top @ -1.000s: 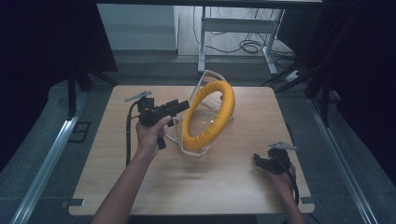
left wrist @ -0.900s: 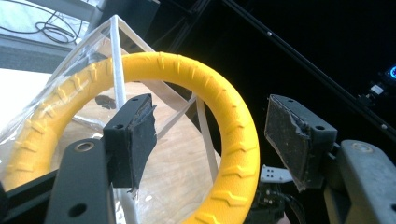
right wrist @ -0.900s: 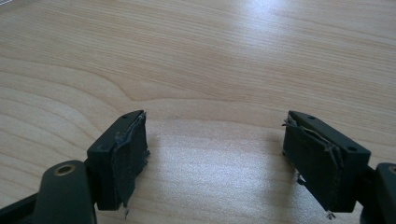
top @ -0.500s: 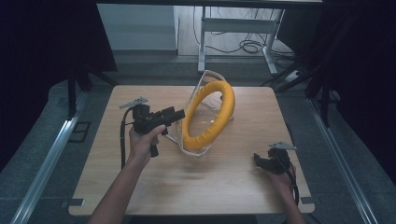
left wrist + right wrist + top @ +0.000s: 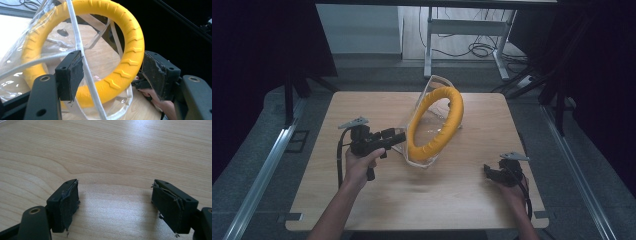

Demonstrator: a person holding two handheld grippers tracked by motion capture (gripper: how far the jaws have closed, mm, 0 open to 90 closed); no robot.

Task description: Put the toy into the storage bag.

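The yellow ring (image 5: 435,123) sits inside a clear bag (image 5: 414,150) at the worktop (image 5: 362,200) centre. Left tongs (image 5: 398,137), spread wide at nine o'clock, have gripped nothing yet; right tongs (image 5: 488,172) rest gaping at four o'clock.

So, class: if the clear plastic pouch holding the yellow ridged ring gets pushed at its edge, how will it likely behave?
The clear plastic pouch stands on edge on the wooden table, leaning, so it would probably tip. Its film looks thin and creased, so likely floppy. The yellow ridged ring looks like foam, so probably light and holds its shape.
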